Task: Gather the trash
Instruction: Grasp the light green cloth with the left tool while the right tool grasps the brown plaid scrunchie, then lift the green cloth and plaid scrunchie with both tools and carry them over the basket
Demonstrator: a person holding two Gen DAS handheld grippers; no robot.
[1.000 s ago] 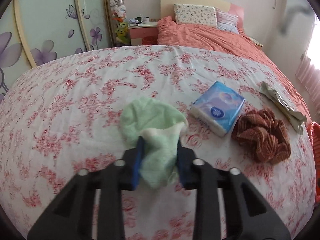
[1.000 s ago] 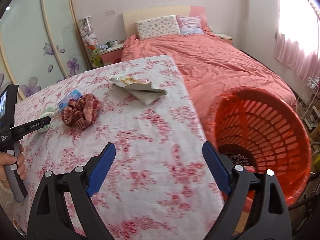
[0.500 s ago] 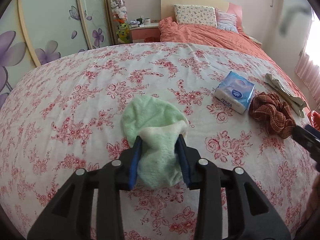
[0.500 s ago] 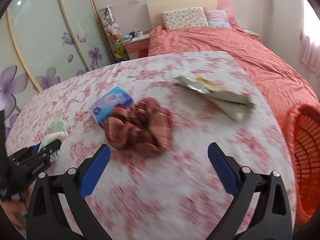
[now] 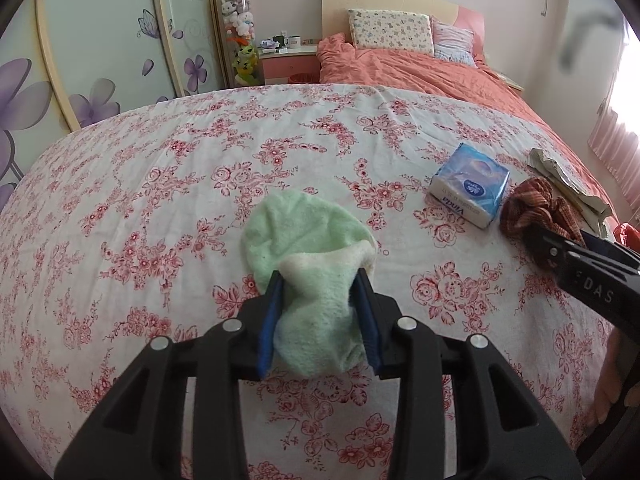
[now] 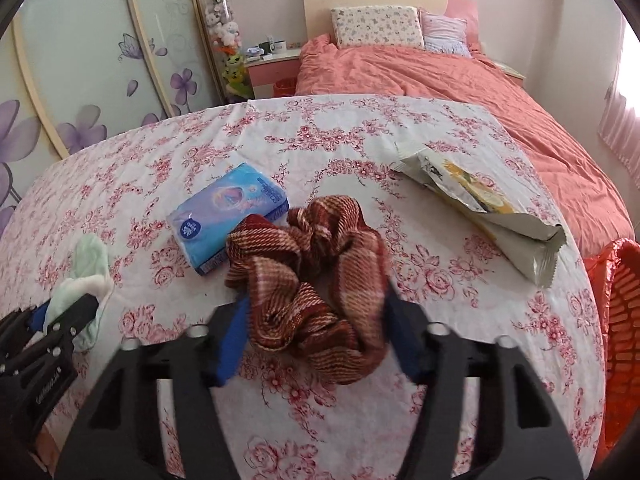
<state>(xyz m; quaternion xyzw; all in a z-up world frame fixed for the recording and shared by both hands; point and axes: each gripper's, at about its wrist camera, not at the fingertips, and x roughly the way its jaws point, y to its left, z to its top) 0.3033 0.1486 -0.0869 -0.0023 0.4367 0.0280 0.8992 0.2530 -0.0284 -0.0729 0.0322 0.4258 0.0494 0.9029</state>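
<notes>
My left gripper is shut on a pale green cloth that lies on the flowered tabletop; it also shows at the left of the right wrist view. My right gripper has its jaws around a crumpled red plaid cloth, closing in on both sides, with motion blur. The plaid cloth shows at the right in the left wrist view. An empty snack wrapper lies to the right of it.
A blue tissue pack lies just left of the plaid cloth. An orange basket stands past the table's right edge. A bed with an orange cover and a wardrobe are beyond the table.
My right gripper swung left from the basket to the plaid cloth and narrowed its jaws around it. My left gripper stayed shut on the green cloth.
</notes>
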